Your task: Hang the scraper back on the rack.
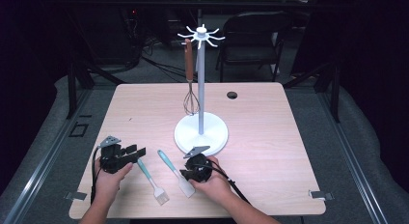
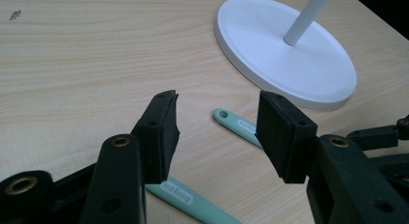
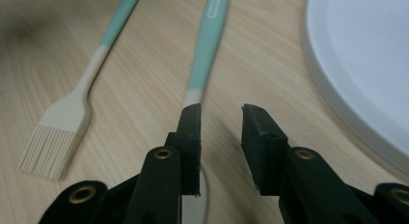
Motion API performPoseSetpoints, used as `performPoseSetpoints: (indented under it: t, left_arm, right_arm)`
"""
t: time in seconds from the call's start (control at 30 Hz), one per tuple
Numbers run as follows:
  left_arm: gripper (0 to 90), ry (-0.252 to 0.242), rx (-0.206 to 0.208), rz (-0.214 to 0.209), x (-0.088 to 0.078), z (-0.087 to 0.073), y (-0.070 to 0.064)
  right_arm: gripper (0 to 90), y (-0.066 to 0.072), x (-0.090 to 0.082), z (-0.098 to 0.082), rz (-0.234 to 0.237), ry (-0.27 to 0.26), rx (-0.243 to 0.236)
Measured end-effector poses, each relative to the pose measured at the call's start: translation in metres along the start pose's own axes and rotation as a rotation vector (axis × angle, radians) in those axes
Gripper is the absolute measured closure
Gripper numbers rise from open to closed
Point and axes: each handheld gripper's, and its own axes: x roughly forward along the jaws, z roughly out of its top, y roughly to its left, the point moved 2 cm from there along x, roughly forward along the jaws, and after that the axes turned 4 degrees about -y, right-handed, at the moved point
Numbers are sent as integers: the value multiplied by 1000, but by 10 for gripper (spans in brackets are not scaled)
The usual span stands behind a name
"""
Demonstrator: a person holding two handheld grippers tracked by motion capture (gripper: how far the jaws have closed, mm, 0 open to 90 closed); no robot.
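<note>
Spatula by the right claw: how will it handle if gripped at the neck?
The spatula looks thin and light, so probably easy to lift. It lies flat, so it likely won't roll. Its pale blade may flex, and the smooth handle could slip or pivot.

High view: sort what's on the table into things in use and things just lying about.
In use:
spatula, at the right gripper
brush, beside the left gripper
white stand, hooks on top

Lying about:
whisk, already hanging on the stand
folding chair behind the table
</note>
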Motion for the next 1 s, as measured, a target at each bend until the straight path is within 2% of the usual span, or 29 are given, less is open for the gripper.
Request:
performPoseSetpoints:
  t: [0.17,0.3,0.33,0.43,0.57,0.63,0.67,0.8,1.0]
  left_arm:
    - [494,1,0,0,0,0,0]
    - [494,0,1,2,0,-1,0]
    - [494,-1,-2,0,-1,-1,0]
    - [494,0,-3,0,1,-1,0]
    - [494,2,0,-2,1,-1,-1]
    - [494,6,3,-3,2,-1,-1]
    - [494,6,4,-3,2,-1,-1]
    - [494,3,1,-3,1,-1,-1]
    - [494,3,4,-7,2,-1,-5]
  right_arm:
    - [692,9,6,2,24,3,-10]
    - [709,15,14,3,10,13,-40]
    - [730,17,17,2,-8,8,-56]
    - [775,19,18,3,-19,16,-70]
    - [804,21,18,2,-15,3,-48]
    - [810,19,15,2,-21,16,-45]
    - [812,18,15,1,-20,4,-33]
    - [818,12,6,-4,-23,34,-49]
    - [819,2,-15,-22,-32,28,-29]
